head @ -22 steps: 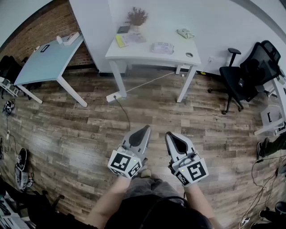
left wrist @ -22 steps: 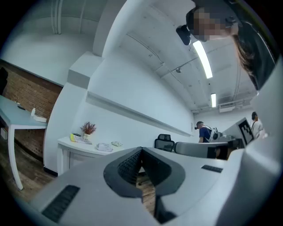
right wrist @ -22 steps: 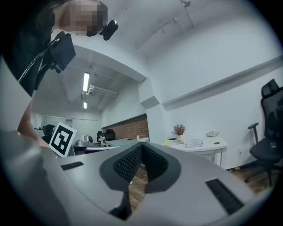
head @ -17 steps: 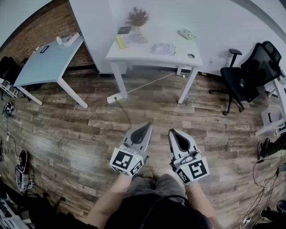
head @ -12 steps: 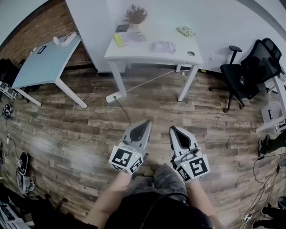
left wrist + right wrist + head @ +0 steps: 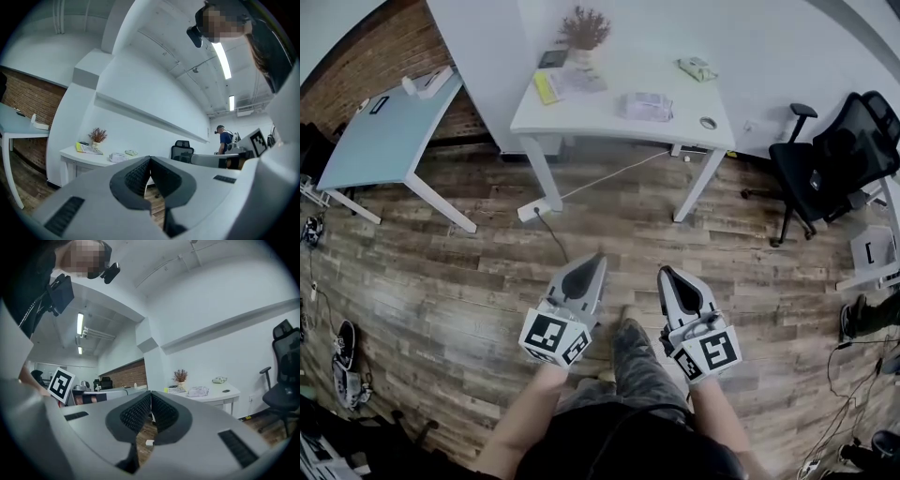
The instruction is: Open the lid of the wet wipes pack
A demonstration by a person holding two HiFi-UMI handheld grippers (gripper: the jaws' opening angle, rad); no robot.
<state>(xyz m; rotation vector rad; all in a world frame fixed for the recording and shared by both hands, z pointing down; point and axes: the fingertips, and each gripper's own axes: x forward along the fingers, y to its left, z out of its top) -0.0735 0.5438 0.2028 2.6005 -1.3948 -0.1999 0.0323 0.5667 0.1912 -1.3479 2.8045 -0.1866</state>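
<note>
**Blue table** (image 6: 384,141): ahead of the left gripper (image 6: 596,259) and well to its left. A strip of bare wood floor (image 6: 441,272) separates it from the white table (image 6: 581,120).

**Left gripper:** the jaws are closed pad to pad with nothing between them. It is held level over open floor, with free room on its left side. A power strip (image 6: 530,210) and its cable lie on the floor ahead, short of the white table's legs.

**White table:** well ahead of both grippers. At its far edge, ahead of the left gripper, a pale pot (image 6: 581,58) holds dried sprigs. A yellow leaflet (image 6: 548,86) lies just left of the pot.

**Wet wipes pack** (image 6: 643,105): lies flat on the table top, well ahead and nearer the right gripper's line. Lid state cannot be told.

**Right gripper** (image 6: 664,273): the jaws are pressed together and empty. It is level and just beside the left gripper, with the person's leg (image 6: 633,361) between them.

**Office chair** (image 6: 825,155): ahead and well to the right, with clear floor between it and the right gripper.
</note>
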